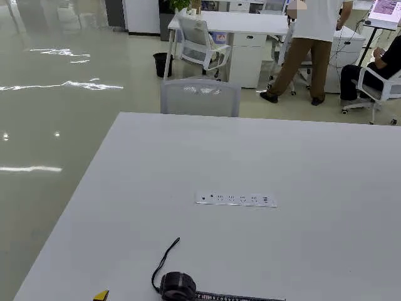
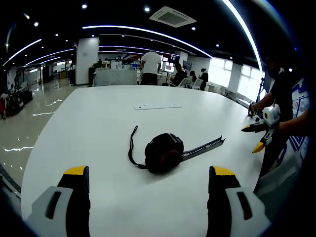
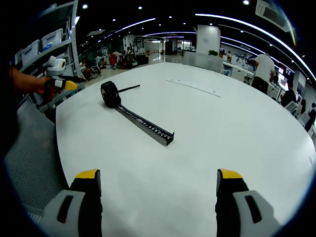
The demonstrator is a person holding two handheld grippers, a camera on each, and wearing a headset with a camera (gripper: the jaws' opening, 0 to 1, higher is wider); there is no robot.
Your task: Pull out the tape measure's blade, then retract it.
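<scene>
One tape measure (image 1: 178, 285) lies on the bench (image 1: 263, 157) at the bottom centre of the head view, its blade (image 1: 241, 297) already run out rightward. Left gripper view: the left tool (image 2: 149, 171) gapes wide and empty, with the case (image 2: 164, 152) at dead centre. Right gripper view: the right tool (image 3: 158, 174) is likewise spread and empty, case upper left. The case is likely compact and fairly hefty. The blade looks thin and springy (sharp-edged too), so pinch it near its free end.

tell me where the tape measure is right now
The tape measure lies on the white table at the head view's bottom edge, on the near side of the power strip, its blade pulled out.
</scene>
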